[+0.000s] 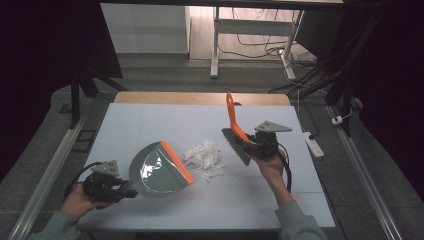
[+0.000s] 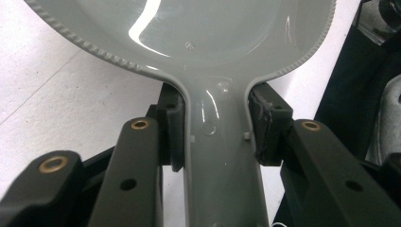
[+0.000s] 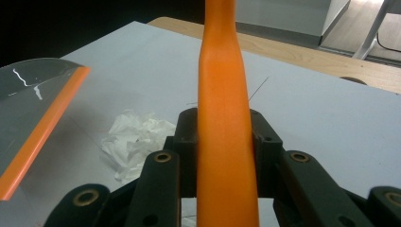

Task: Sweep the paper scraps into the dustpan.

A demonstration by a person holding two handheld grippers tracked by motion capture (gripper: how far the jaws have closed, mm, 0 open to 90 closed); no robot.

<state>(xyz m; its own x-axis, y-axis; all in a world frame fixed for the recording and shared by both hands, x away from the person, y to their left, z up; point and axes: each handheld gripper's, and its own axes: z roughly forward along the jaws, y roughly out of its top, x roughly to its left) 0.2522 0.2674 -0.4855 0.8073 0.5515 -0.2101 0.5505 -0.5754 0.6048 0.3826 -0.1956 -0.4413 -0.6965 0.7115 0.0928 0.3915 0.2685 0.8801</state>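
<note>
both sets of jaws are clamped on handles: the left gripper [image 1: 117, 189] pinches the grey stem of the dustpan [image 1: 157, 170], its pads pressed to either side of the neck in the left gripper view, and the right gripper [image 1: 252, 146] grips the orange handle of the brush [image 1: 235, 131], whose dark head touches or hovers just over the white table cover [image 1: 150, 125]. between them lies the heap of white paper scraps [image 1: 205, 156], just beside the pan's orange lip [image 1: 176, 161], with a few loose bits nearer the person. the main risk, as i judge it, is a hard or fast sweep flicking light scraps over or past the lip, or pushing the pan back if its edge lifts off the cover; the smooth stem could also twist in the pads. a brush held too high would skate over the paper. room is generous: bare cover lies behind the heap and to its right, while the table's near edge sits close to both hands, so stray bits pulled that way could drop off.
</note>
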